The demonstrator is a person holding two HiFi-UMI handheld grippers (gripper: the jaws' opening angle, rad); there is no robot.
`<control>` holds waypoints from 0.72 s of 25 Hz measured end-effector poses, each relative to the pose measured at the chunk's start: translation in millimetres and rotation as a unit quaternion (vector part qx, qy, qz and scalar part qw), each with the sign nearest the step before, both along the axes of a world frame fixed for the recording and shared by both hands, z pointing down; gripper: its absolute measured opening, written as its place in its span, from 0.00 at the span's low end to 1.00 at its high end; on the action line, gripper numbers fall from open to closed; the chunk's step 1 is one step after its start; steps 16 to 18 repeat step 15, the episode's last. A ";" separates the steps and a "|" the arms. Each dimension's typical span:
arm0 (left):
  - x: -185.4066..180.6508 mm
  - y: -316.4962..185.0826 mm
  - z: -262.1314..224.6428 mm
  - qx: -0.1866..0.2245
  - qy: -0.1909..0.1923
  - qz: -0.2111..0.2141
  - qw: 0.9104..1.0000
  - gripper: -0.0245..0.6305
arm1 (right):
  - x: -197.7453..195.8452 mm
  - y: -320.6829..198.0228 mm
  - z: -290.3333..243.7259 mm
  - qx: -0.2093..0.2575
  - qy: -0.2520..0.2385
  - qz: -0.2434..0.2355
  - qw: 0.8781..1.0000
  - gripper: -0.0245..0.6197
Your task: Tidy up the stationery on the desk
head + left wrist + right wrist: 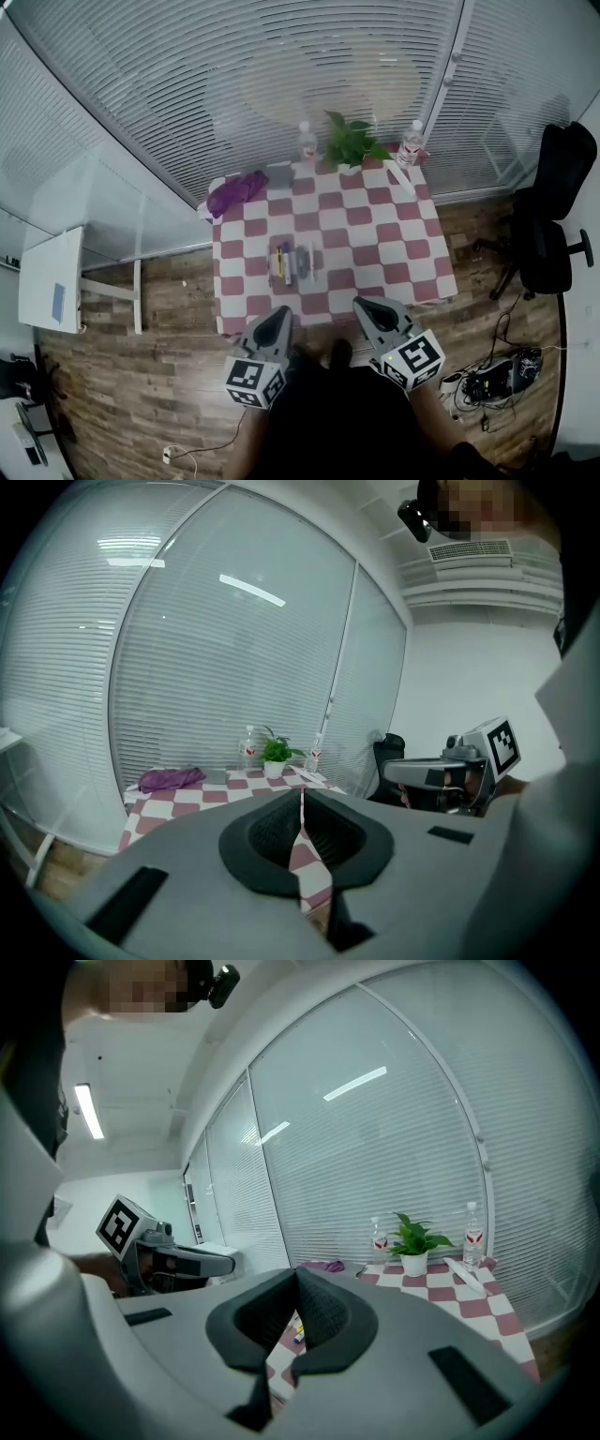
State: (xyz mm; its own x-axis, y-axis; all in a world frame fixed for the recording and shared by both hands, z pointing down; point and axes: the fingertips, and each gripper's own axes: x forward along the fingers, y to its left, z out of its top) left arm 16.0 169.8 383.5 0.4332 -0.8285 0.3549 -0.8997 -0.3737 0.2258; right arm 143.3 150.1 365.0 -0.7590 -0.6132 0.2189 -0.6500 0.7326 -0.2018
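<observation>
Nearest: left claw [277,314] at the counter's near edge, jaws closed, nothing between them. Beside it, apart, right claw [362,306], also closed and empty. Both point toward the counter [422,272], which wears a red-and-white check cloth.

Near the middle of the counter lies the stationery [291,262], a small cluster of pens and similar items side by side, well clear of both claws.

Back edge, left to right:
- purple cloth [236,192], bunched at the corner
- grey flat item [279,174]
- bottle [307,141]
- potted plant [352,142]
- second bottle [411,142], with a white strip [401,178] just in front of it

White side table [52,279] stands far left on the wood floor. Black chair [553,206] far right.
</observation>
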 end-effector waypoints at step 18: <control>-5.2 16.3 10.1 -0.011 0.009 -0.018 1.000 0.09 | -9.5 14.8 8.3 -0.001 0.005 -0.025 1.000 0.07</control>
